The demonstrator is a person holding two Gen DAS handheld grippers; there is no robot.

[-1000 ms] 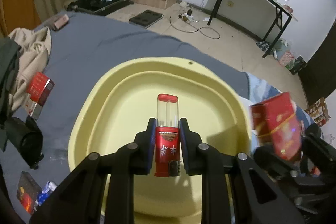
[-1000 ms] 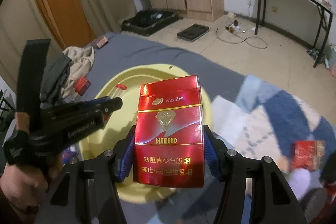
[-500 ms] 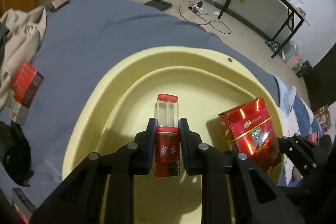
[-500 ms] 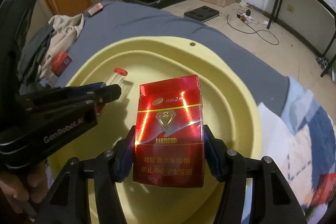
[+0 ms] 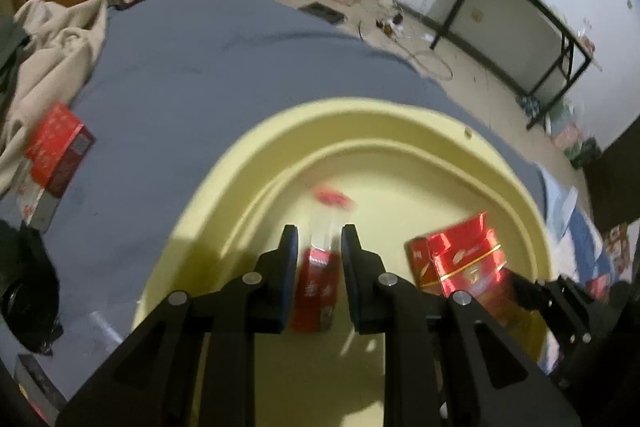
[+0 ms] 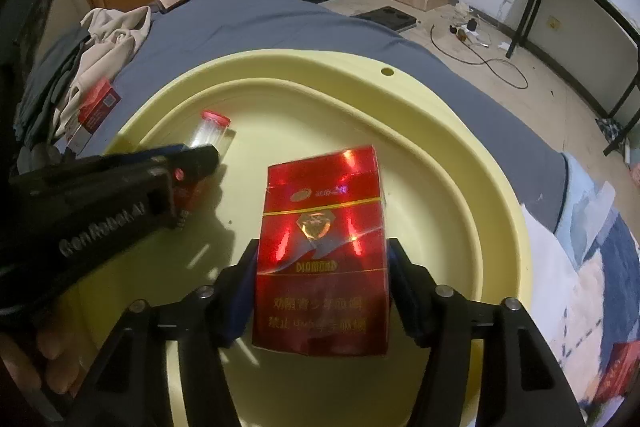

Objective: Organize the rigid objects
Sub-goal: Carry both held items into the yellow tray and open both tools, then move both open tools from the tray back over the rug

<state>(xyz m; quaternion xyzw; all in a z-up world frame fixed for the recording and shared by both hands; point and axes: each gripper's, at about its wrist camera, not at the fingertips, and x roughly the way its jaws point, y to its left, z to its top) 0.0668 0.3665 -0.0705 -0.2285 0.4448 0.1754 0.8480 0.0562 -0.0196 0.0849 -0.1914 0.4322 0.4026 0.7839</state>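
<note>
While both tools hang over the yellow basin (image 6: 460, 131), the red cigarette pack (image 6: 322, 259) sits clamped by its narrow sides in the right gripper (image 6: 320, 279); light, stiff card, it would dent under a hard squeeze. Toward the basin's left side, the left gripper (image 5: 318, 251) stands parted around the blurred red-capped tube (image 5: 320, 259), apparently loose, light, smooth, likely slippery. Another red pack (image 5: 56, 151) lies on the grey bed (image 5: 224, 67).

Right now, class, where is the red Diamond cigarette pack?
In the right wrist view the cigarette pack stands upright between the fingers of the right gripper, over the yellow basin, with the red-capped container and left gripper to its left.
</note>
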